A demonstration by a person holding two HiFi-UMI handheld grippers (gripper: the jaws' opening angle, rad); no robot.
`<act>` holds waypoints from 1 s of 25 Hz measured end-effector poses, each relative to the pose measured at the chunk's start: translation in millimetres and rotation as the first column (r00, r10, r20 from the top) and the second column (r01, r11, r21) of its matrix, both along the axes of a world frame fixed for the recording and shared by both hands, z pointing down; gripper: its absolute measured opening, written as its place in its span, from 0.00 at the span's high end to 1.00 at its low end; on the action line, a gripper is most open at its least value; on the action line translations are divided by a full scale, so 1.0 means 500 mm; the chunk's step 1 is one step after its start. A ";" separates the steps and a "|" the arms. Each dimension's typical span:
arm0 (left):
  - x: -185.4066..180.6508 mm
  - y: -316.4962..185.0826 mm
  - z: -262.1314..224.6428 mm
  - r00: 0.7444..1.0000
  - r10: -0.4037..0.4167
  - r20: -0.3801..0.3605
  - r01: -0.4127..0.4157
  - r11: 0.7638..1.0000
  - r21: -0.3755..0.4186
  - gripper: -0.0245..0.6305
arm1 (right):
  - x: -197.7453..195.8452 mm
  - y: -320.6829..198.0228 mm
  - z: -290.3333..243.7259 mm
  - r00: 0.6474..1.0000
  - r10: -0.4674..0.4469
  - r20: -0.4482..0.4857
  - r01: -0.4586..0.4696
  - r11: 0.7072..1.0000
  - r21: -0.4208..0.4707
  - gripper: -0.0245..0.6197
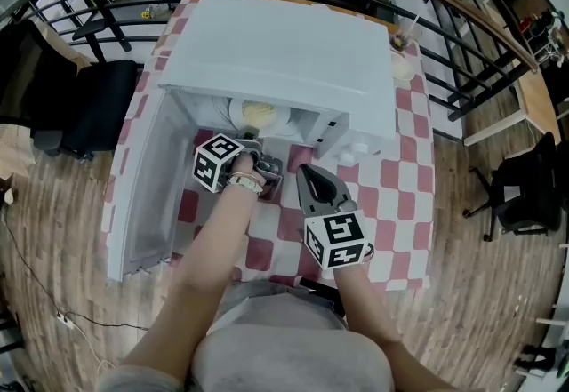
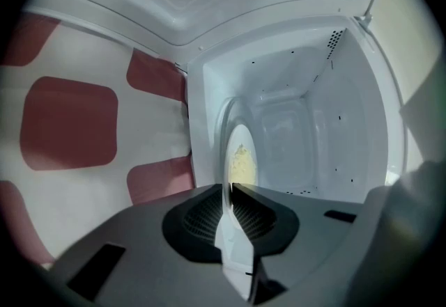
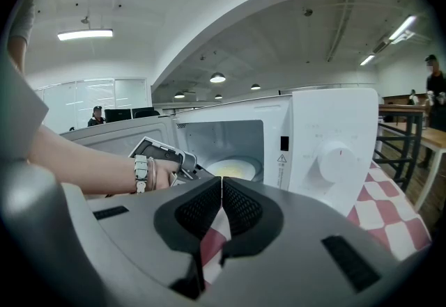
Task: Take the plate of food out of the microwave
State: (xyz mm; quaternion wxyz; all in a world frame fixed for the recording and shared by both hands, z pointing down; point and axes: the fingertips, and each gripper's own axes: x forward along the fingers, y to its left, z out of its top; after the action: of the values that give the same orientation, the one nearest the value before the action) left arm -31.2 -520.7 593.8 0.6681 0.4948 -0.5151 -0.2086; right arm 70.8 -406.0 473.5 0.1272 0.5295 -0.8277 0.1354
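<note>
A white microwave (image 1: 276, 52) stands on the checked table with its door (image 1: 142, 195) swung open to the left. Inside lies a white plate (image 1: 262, 115) of yellow food (image 2: 242, 159). My left gripper (image 1: 252, 134) reaches into the opening, and in the left gripper view its jaws (image 2: 231, 191) pinch the plate's near rim (image 2: 228, 159). My right gripper (image 1: 307, 172) hovers over the tablecloth in front of the microwave, shut and empty (image 3: 221, 184). The right gripper view shows the plate (image 3: 233, 168) in the cavity.
A red-and-white checked cloth (image 1: 391, 195) covers the table. A cup with a straw (image 1: 400, 39) stands at the back right beside the microwave. The control dial (image 3: 336, 163) is on the right of the front. A dark chair (image 1: 98, 106) stands left of the table, railings behind.
</note>
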 end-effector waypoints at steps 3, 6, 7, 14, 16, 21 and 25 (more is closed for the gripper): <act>0.000 -0.001 -0.003 1.000 -0.007 -0.013 0.007 1.000 -0.001 0.91 | 0.007 -0.001 -0.002 1.000 0.011 0.003 -0.011 1.000 0.002 0.92; -0.001 0.000 -0.004 1.000 -0.012 -0.028 0.012 1.000 -0.003 0.91 | 0.008 -0.002 -0.003 1.000 0.015 0.004 -0.015 1.000 0.004 0.92; -0.002 -0.001 -0.004 0.999 -0.013 -0.031 0.013 1.000 -0.003 0.91 | 0.007 -0.002 -0.004 1.000 0.015 0.004 -0.015 1.000 0.004 0.92; -0.001 0.001 -0.014 0.999 -0.015 -0.049 0.016 1.000 0.013 0.92 | 0.007 0.000 -0.006 1.000 0.018 0.005 -0.018 1.000 0.007 0.92; 0.000 0.000 -0.021 0.998 -0.015 -0.054 0.017 0.999 0.032 0.93 | 0.007 0.001 -0.008 1.000 0.018 0.005 -0.018 1.000 0.011 0.92; 0.002 -0.003 -0.041 0.996 -0.019 -0.086 0.025 0.997 0.079 0.94 | 0.006 0.004 -0.013 1.000 0.019 0.006 -0.019 1.000 0.019 0.92; 0.002 0.003 -0.049 0.995 -0.016 -0.100 0.026 0.995 0.096 0.94 | 0.004 0.006 -0.019 1.000 0.017 0.006 -0.018 0.999 0.028 0.92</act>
State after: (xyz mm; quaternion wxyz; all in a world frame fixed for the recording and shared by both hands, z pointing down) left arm -30.3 -519.2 569.3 0.6658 0.5102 -0.4759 -0.2645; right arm 72.6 -402.9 464.0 0.1162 0.5381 -0.8253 0.1262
